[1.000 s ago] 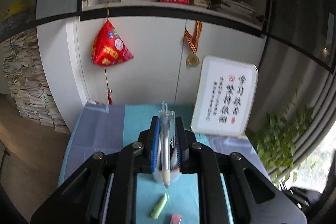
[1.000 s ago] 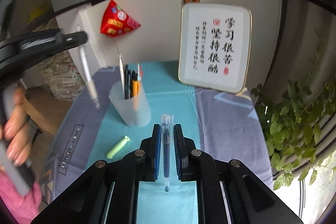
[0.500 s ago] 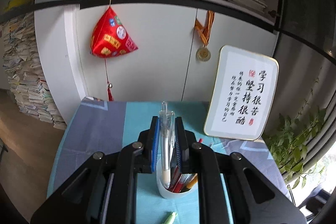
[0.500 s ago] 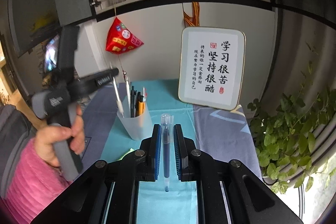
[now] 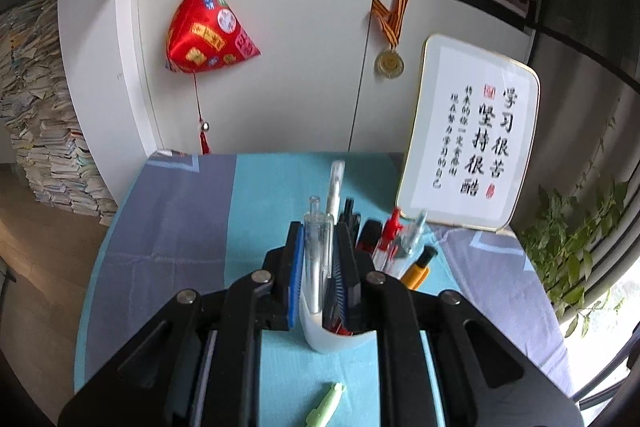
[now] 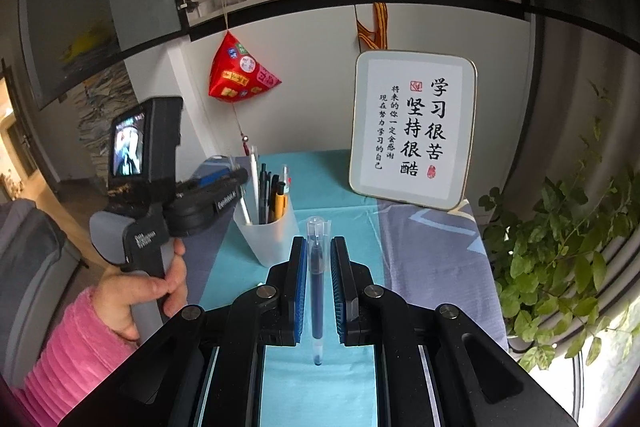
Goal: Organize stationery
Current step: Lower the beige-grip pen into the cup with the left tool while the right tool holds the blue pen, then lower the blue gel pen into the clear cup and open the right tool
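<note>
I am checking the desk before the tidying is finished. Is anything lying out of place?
Yes: a small green cap-like piece lies loose on the teal cloth just in front of the pen cup, while the other stationery stands inside the cup. Nothing looks spilled or damaged.

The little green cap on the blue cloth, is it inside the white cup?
No, the green cap lies on the blue tablecloth in front of the translucent white cup.

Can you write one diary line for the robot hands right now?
left gripper: holds clear pen over pen cup | right gripper: holds blue pen | green cap: on table
</note>
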{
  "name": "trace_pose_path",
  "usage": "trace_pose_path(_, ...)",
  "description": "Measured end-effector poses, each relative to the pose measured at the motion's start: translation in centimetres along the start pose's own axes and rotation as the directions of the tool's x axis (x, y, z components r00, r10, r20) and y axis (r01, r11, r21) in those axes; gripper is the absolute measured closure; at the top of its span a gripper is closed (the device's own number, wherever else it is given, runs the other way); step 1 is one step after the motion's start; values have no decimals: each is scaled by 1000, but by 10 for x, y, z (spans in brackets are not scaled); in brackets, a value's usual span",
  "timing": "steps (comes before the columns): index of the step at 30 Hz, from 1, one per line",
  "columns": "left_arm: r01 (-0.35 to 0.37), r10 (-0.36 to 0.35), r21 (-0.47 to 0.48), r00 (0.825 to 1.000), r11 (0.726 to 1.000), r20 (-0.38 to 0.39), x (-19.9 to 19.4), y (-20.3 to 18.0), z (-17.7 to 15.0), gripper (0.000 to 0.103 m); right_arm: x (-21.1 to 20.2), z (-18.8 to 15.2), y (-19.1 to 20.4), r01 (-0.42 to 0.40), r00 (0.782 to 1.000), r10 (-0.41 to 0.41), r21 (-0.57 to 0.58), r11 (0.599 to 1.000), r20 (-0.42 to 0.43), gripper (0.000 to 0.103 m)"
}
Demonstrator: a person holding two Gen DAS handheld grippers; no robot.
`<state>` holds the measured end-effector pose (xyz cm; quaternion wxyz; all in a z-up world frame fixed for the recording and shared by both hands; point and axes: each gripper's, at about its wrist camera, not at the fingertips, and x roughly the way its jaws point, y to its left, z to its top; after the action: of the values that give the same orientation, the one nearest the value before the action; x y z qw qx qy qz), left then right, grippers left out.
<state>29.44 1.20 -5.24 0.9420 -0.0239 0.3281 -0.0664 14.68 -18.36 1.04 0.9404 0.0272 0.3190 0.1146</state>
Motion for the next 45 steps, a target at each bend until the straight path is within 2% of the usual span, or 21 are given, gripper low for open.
trace_pose_path(2,6,-6,-4,1000,1000,-12,1,1,-3,90,0,0,0,-3,1000,3,1,1000,-3,91)
trace_pose_path(4,15,-15,-10,1000,1000,-25,0,2,-5,84,2,1,1,-10,1000,10,5,1000,-7,91)
trace_pose_path(6,20,-21,-20,1000,1000,-19,-5,5,-5,59,3,2,2,-12,1000,12,6,1000,-9,91)
trace_pose_path(8,12,-12,-36,1000,999,16,-16,9,-6,48,3,4,3,-15,1000,15,7,1000,-8,91)
trace_pose_path(9,6,-4,-54,999,999,37,-24,13,-8,47,4,6,5,-18,1000,18,7,1000,-5,91)
trace_pose_path(14,6,-2,-101,999,995,33,-45,30,-21,46,7,18,12,-39,999,39,5,999,11,91)
trace_pose_path(19,-8,9,-152,1000,988,6,-62,48,-45,46,13,44,28,-49,998,49,-16,999,50,91)
trace_pose_path(25,-49,48,-140,999,989,-15,-75,56,-75,46,23,70,59,-62,991,68,-59,996,111,91)
trace_pose_path(29,-44,40,-133,999,990,-34,-77,59,-90,46,39,82,69,-52,988,59,-57,997,140,91)
trace_pose_path(35,-35,28,-126,998,991,-53,-75,63,-101,46,76,94,77,-56,992,60,-44,997,115,91)
trace_pose_path(45,-15,8,-124,998,992,-58,-73,66,-105,46,118,85,73,-38,997,39,-20,999,64,91)
